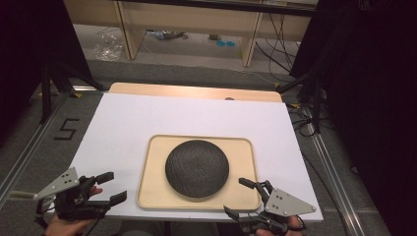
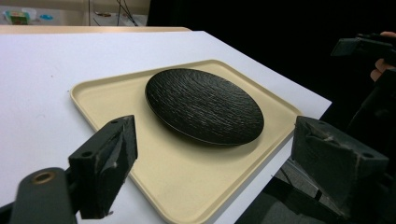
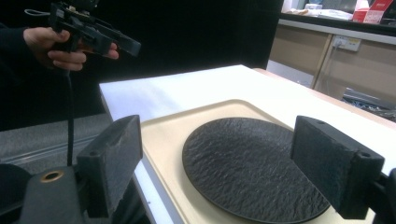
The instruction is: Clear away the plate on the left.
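High view: above near edge, looking forward and down. 2 gripper views: low, close, from near-left and near-right corners, facing inward. All 3 share tray (image 1: 147,167) and plate (image 1: 196,168).

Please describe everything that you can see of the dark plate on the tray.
The plate is round, shallow and very dark, almost black, with a fine rippled texture that looks like matte stoneware or carved wood. It appears whole and empty. It lies flat and upright on the beige tray, roughly in its middle, slightly toward the near edge. Only the tray touches it. The left gripper and the right gripper both stand open near the table's near edge, apart from the plate.
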